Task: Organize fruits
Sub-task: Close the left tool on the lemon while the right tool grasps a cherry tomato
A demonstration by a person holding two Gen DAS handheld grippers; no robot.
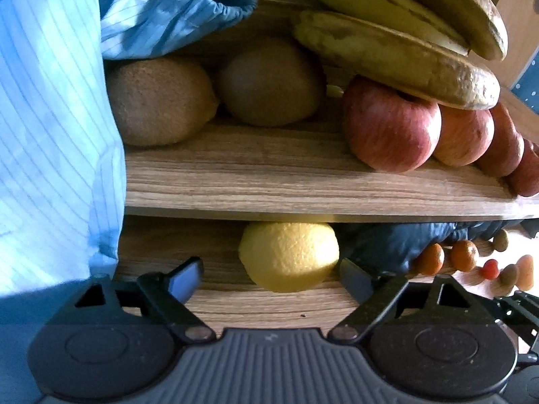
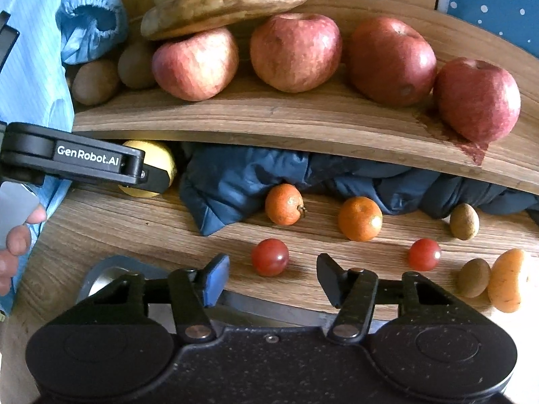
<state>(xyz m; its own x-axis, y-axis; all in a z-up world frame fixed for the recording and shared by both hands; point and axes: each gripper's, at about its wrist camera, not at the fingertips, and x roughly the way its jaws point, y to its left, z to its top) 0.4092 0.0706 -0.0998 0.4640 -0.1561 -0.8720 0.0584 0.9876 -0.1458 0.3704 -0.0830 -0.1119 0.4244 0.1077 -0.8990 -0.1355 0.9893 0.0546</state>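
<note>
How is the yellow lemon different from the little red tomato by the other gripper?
The lemon is yellow with bumpy skin; the red tomato is smooth and shiny. The lemon looks much bigger than the tomato. The lemon sits half under the wooden shelf, while the tomato lies out in the open. Both rest on the lower wooden surface, each between open gripper fingers that aren't touching it.

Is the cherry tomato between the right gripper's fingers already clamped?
No, the cherry tomato sits on the wood beyond the right gripper, clear of both fingers.
</note>
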